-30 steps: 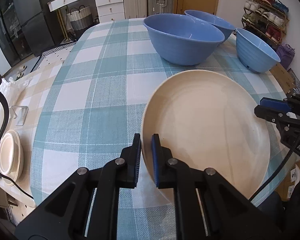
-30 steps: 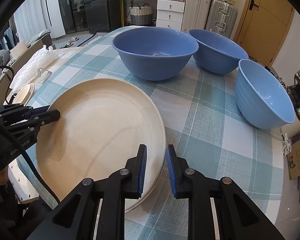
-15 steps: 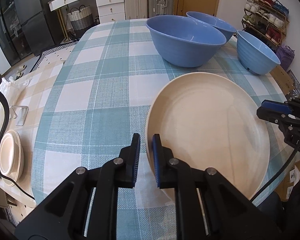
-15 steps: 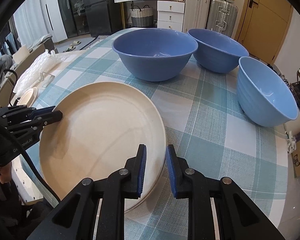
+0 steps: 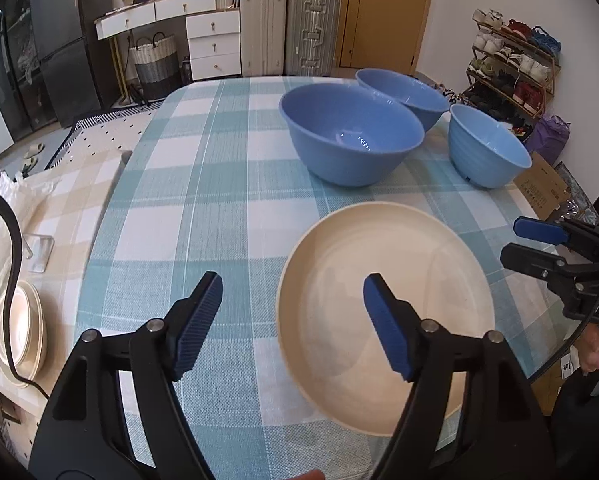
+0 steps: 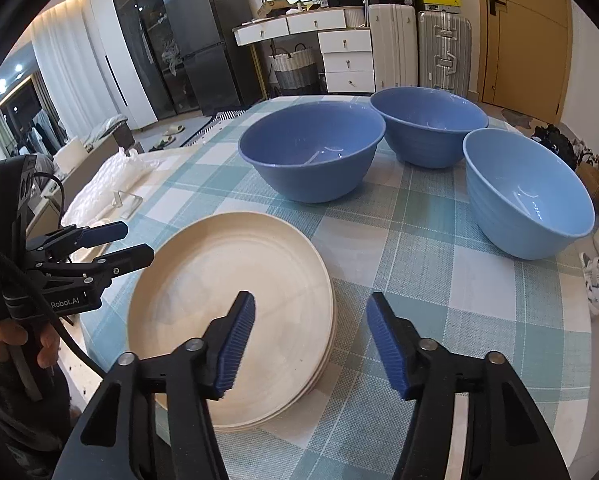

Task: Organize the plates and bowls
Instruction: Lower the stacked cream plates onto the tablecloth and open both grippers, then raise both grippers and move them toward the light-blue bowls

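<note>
A stack of cream plates (image 5: 383,312) (image 6: 235,312) lies on the checked tablecloth near the table's front edge. My left gripper (image 5: 291,320) is open and empty, raised above the stack's left rim. My right gripper (image 6: 311,340) is open and empty, raised above the stack's right rim. Each gripper shows in the other's view, the right one (image 5: 539,240) and the left one (image 6: 115,244), both beside the stack. Three blue bowls stand behind: a large one (image 5: 351,132) (image 6: 311,148), a second (image 5: 403,94) (image 6: 429,126) and a lighter one (image 5: 487,148) (image 6: 527,192).
A second pile of cream plates (image 5: 19,332) sits on a lower surface left of the table, with a black cable across it. A clear stand (image 5: 39,252) and bubble wrap (image 6: 115,176) lie on the beige cloth. A shoe rack (image 5: 511,68) and a cardboard box (image 5: 543,188) stand at the right.
Both grippers have opened and let go of the top plate, which now lies flat on the stack. Both have pulled back and up from the rim.
</note>
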The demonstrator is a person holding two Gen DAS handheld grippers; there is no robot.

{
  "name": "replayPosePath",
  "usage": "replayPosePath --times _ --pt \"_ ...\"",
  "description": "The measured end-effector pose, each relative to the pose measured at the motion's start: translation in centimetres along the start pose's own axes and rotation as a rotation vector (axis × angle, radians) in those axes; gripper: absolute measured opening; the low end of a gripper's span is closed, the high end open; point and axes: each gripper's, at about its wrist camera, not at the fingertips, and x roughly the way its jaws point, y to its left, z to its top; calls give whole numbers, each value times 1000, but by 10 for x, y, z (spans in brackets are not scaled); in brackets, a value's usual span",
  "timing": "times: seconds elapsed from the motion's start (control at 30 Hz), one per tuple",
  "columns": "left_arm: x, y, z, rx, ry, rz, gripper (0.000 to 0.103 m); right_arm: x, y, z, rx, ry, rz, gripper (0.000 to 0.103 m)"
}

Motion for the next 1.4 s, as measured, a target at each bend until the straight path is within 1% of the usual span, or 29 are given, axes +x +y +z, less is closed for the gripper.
replayPosePath --times 0.1,0.2,0.3,0.47,0.8,0.9,0.97,1.0,1.1,1.2,1.27,1.4 --pt "-7 -6 7 9 -5 6 74 -8 -1 3 0 -11 4 68" --pt "-16 -14 13 28 -15 1 78 -20 -1 6 -4 -33 5 79" --pt "-25 -22 19 32 -32 -5 78 -34 -3 10 -6 -60 8 83" --pt "-45 -38 32 55 -65 3 79 -62 -11 20 9 -114 -2 84" --pt "-90 -60 70 76 -145 26 81 -124 -37 40 46 -217 -36 85" --pt "-101 -65 78 72 -166 21 86 -141 -43 45 59 -237 -31 85" --pt "-106 -69 83 73 -171 16 98 -148 -45 50 57 -245 -44 85" --pt "-110 -70 86 70 -176 8 101 -153 -45 52 56 -250 -47 85" --pt "-118 -73 95 63 -184 4 101 -167 -47 61 62 -260 -46 85" --pt "-130 -76 107 74 -200 24 101 -183 -48 74 65 -271 -66 86" --pt "-140 -78 116 84 -220 49 101 -197 -49 82 71 -289 -68 86" --pt "-167 -82 134 90 -258 57 101 -226 -58 96 93 -334 -88 89"
